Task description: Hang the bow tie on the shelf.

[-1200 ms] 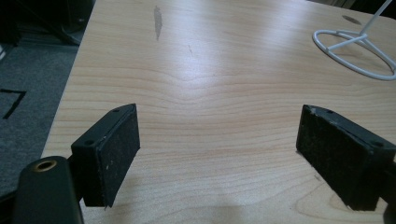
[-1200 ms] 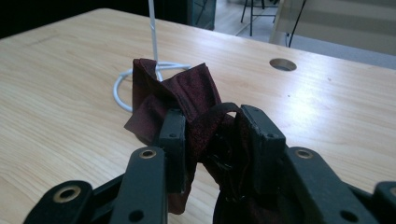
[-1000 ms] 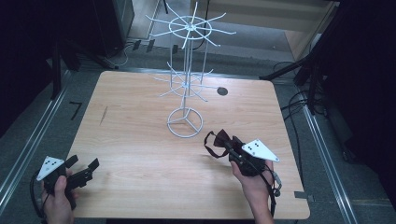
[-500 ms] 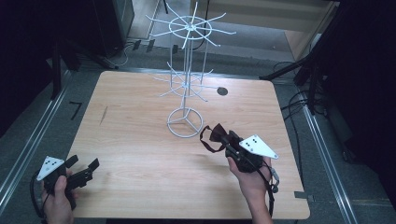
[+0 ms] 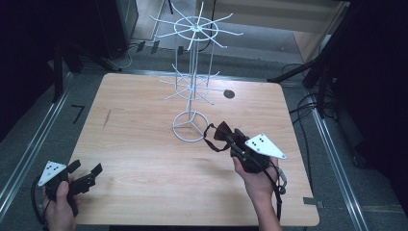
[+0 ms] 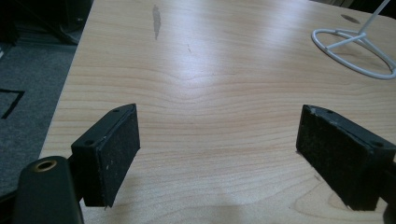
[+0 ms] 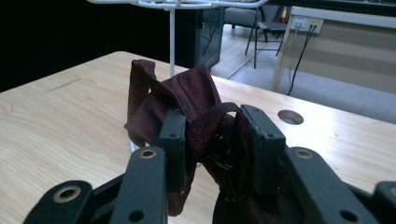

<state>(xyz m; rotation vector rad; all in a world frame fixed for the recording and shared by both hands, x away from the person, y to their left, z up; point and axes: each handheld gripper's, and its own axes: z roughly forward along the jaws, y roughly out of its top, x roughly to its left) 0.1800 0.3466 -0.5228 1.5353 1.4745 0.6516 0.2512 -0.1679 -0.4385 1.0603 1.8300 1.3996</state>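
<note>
Dark red bow tie (image 7: 187, 100) clamped between jaws of right gripper (image 7: 212, 140), lifted off surface (image 5: 144, 144), just before wire rack (image 5: 192, 82). Left gripper (image 6: 219, 154) jaws spread, nothing between. Hanging judged undone.

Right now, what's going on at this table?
A person holds a gripper in each hand at a wooden table. The right gripper is shut on a dark red bow tie, holding it above the table beside the round base of a white wire rack. The rack's hooks look bare, so hanging the tie there may be the plan. The left gripper is open and holds nothing, near the table's front left corner.
</note>
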